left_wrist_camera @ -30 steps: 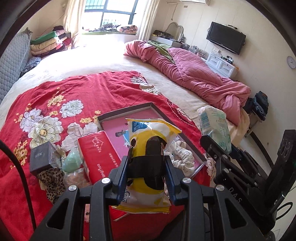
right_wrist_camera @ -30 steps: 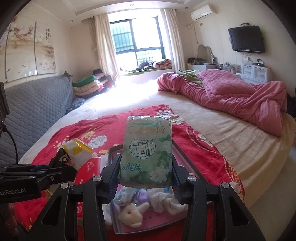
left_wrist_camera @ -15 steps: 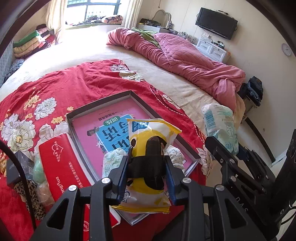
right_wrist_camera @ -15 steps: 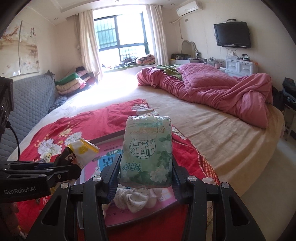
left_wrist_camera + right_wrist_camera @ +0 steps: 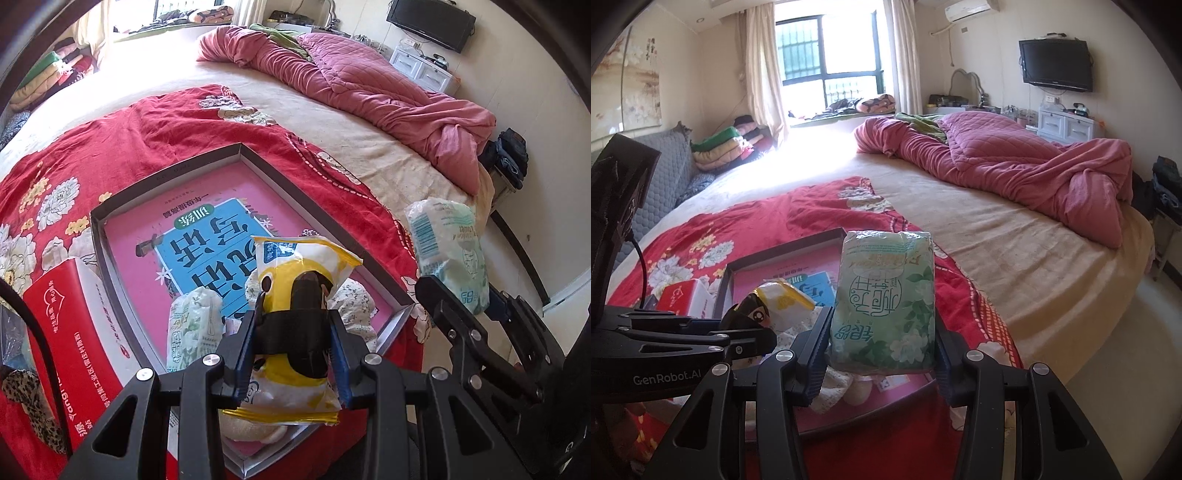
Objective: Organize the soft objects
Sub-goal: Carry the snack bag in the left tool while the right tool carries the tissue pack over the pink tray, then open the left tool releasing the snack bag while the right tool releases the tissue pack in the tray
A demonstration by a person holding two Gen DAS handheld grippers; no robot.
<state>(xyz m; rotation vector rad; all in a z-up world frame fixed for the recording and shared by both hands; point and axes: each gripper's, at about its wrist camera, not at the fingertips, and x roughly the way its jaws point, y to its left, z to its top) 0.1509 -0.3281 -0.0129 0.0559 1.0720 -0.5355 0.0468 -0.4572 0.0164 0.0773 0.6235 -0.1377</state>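
My left gripper (image 5: 293,354) is shut on a yellow and white snack packet (image 5: 295,310) and holds it over the near end of a shallow pink-lined box (image 5: 166,173). My right gripper (image 5: 882,354) is shut on a green floral tissue pack (image 5: 886,299), above the box's right edge (image 5: 783,247); the pack also shows in the left wrist view (image 5: 447,251). A small green tissue pack (image 5: 192,328), white patterned socks (image 5: 354,306) and a cream plush item (image 5: 251,432) lie in the box's near corner.
A red tissue box (image 5: 70,332) lies left of the pink-lined box on the red floral blanket (image 5: 147,122). A leopard-print cloth (image 5: 26,406) is at far left. A crumpled pink quilt (image 5: 1015,158) lies at the bed's far right. The bed edge drops off to the right.
Both grippers have moved forward and over the box with their packs still held. More of the box's pink base now shows below the left gripper.
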